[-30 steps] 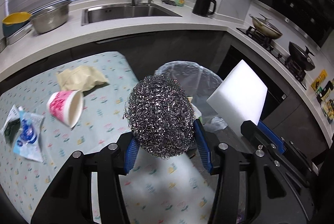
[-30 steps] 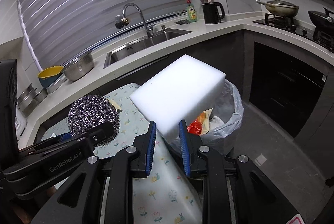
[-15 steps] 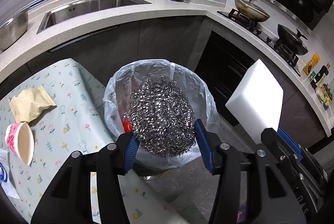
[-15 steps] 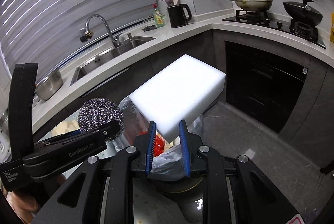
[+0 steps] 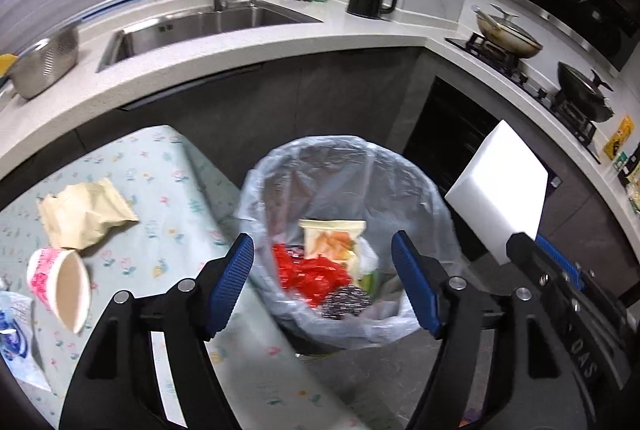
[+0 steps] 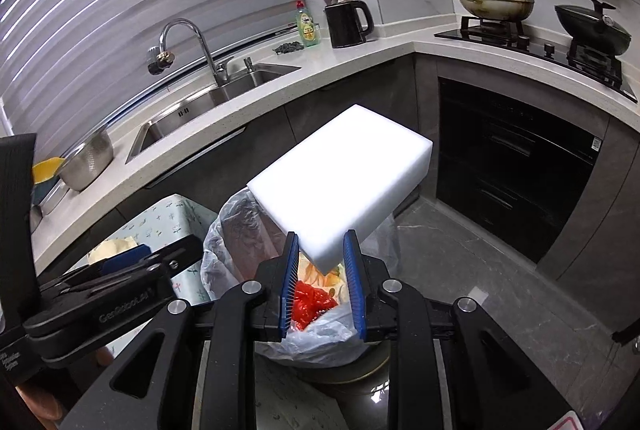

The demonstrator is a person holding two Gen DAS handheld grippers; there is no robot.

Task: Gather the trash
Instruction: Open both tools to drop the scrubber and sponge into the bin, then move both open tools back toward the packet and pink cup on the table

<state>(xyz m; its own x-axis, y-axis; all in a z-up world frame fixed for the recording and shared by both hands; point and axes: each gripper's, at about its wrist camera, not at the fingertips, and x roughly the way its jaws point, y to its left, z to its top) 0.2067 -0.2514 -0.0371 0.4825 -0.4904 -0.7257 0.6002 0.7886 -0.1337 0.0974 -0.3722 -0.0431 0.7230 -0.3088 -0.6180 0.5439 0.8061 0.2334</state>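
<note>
- Now the left gripper (image 5: 322, 282) stands wide over the trash bin (image 5: 280, 165), holding nothing; its jaws have just been opening, and no thing is between them.
- Below it, the steel-wool scourer (image 5: 346, 304) lies inside the bin among a red wrapper (image 5: 308, 274) and a snack packet (image 5: 330, 240).
- Meanwhile the right gripper (image 6: 322, 276) is clenched on one corner of a white foam block (image 6: 344, 185), which juts out above the bin's mouth.
- That block looks light and soft, likely to dent under the pads but not to slip; a corner hold seems enough, and it should drop cleanly once let go.
- On the flowered tablecloth (image 5: 168, 165) one crumpled yellowish bag (image 5: 82, 213), one tipped paper cup (image 5: 60, 286) and one blue-and-white wrapper (image 5: 16, 334) wait.
- The cup probably crushes easily, so its rim is the place to pinch; the bag and wrapper are limp and thin, best taken by a raised fold.
- Count: two grippers, one bin, one block, three pieces left on the table.
</note>
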